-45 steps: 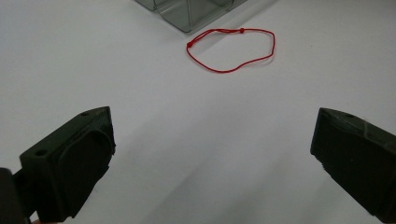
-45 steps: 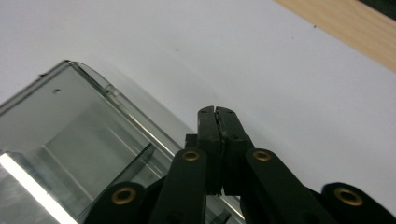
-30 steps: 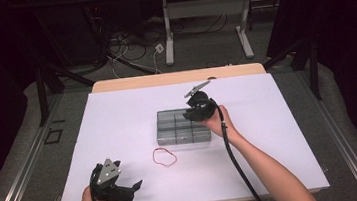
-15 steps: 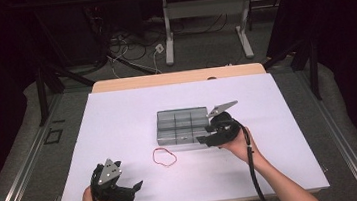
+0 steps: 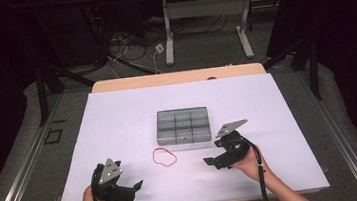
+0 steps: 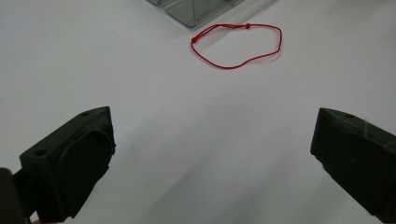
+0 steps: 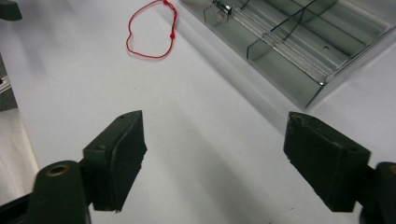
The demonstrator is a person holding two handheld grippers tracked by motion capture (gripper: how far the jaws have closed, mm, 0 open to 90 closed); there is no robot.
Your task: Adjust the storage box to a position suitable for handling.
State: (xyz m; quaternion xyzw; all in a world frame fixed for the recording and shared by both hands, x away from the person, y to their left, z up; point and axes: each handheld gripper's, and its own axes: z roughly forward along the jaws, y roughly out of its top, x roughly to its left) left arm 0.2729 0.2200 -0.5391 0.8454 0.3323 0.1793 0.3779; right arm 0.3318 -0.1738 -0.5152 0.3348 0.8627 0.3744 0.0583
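Red string loop (image 5: pixel 165 156) between both grippers

White counter (image 5: pixel 118 122) seen from above, dark floor and cables beyond its far edge. Near the middle, a grey compartment tray (image 5: pixel 182 126), divided into small cells. Just in front of it, apart from its near wall, a red string loop (image 5: pixel 164 157) lying flat. At lower left, left hand-held gripper (image 5: pixel 134 188) held low near the counter's near edge, jaws pointing right. At lower right, right hand-held gripper (image 5: pixel 212 162) close to the tray's near right corner, jaws pointing left toward the loop, grey plate on top. Both well apart from the loop.
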